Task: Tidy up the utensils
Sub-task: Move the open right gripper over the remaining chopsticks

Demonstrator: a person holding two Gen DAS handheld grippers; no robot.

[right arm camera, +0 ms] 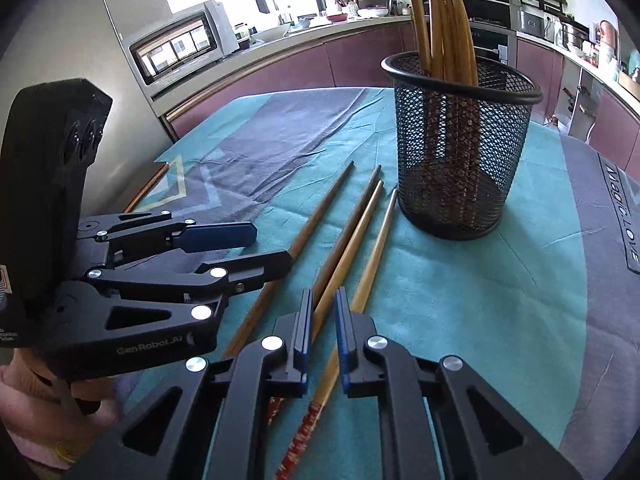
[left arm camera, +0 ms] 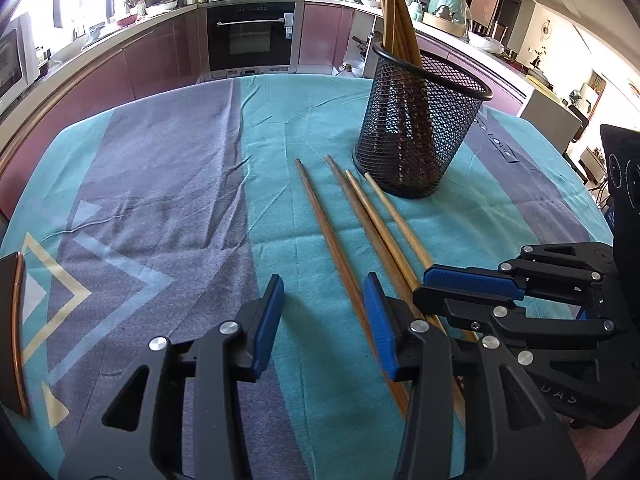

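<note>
Four loose brown wooden chopsticks lie side by side on a teal and grey patterned tablecloth, their tips pointing toward a black wire-mesh cup that stands upright just beyond them and holds several more tall wooden sticks. The left gripper hangs low over the cloth with its blue-padded jaws apart and nothing between them. The right gripper has its jaws closed to a narrow gap around one chopstick, clamping it.
</note>
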